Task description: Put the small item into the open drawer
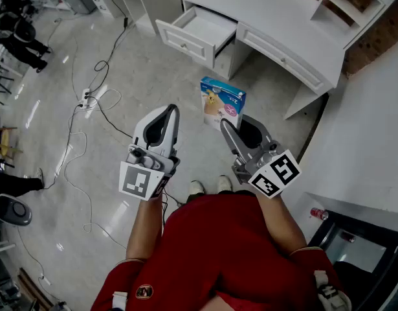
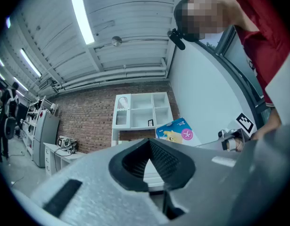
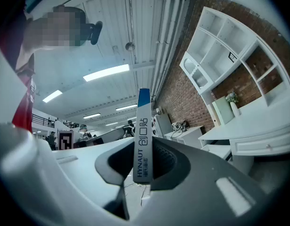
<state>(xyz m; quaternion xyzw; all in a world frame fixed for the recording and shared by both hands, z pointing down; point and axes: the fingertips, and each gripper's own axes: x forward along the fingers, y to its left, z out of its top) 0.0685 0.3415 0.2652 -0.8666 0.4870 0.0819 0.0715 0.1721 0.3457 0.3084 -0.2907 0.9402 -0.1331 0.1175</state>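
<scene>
Floor point(image 1: 147, 76) open between held box point(image 1: 222, 102) and drawer point(image 1: 186, 46).

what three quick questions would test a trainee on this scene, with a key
1. True or false: the left gripper holds the small box.
2. The desk drawer is: A open, B closed, C taken out.
3. Fill in: the small box is clamped in the ____ gripper.
Key: 1 false, it is shut and empty; 2 A; 3 the right gripper.
</scene>
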